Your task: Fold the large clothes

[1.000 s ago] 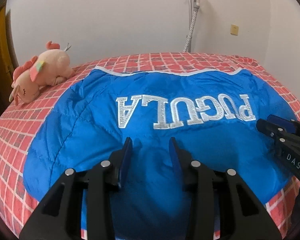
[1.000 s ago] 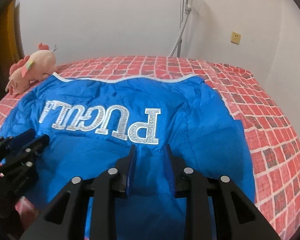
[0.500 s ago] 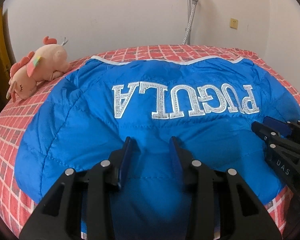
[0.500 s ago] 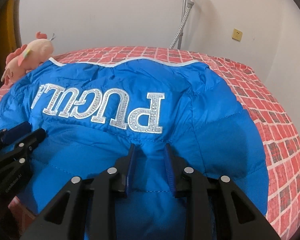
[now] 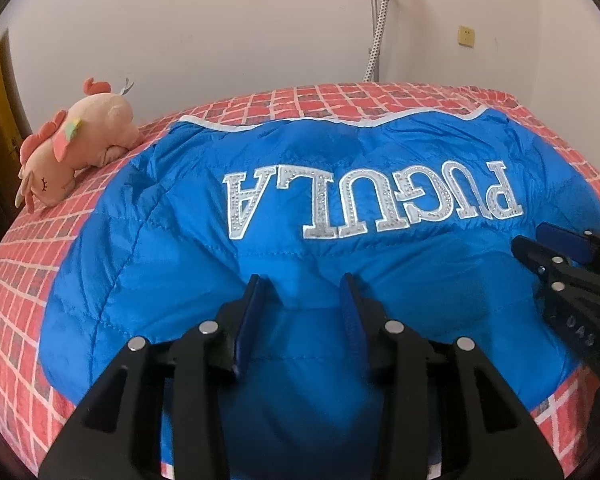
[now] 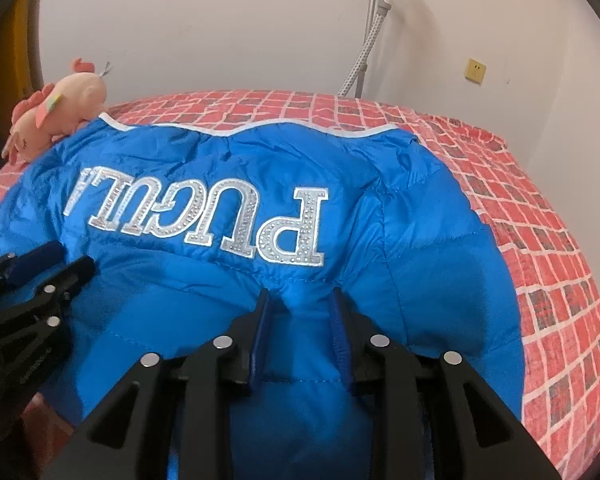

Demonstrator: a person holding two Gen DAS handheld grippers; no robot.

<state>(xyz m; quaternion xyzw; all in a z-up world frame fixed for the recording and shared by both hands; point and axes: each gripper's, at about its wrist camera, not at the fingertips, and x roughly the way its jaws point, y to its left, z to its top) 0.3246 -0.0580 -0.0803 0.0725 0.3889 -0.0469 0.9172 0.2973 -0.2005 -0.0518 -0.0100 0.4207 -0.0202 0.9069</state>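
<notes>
Your left gripper [image 5: 302, 286] and right gripper [image 6: 300, 300] each pinch a bump of the blue jacket [image 5: 172, 264], jaws just loosening, pink plush toy [image 5: 76, 144] beside it on the red bed [image 6: 540, 216].

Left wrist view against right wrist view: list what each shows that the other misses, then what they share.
Only the left wrist view shows the whole silver lettering, with its final A, and the right gripper from the side. Only the right wrist view shows the left gripper from the side and the jacket's right edge against a wide stretch of bedspread. Both show the blue jacket, the pink plush toy, the red brick-pattern bedspread and the wall socket.
</notes>
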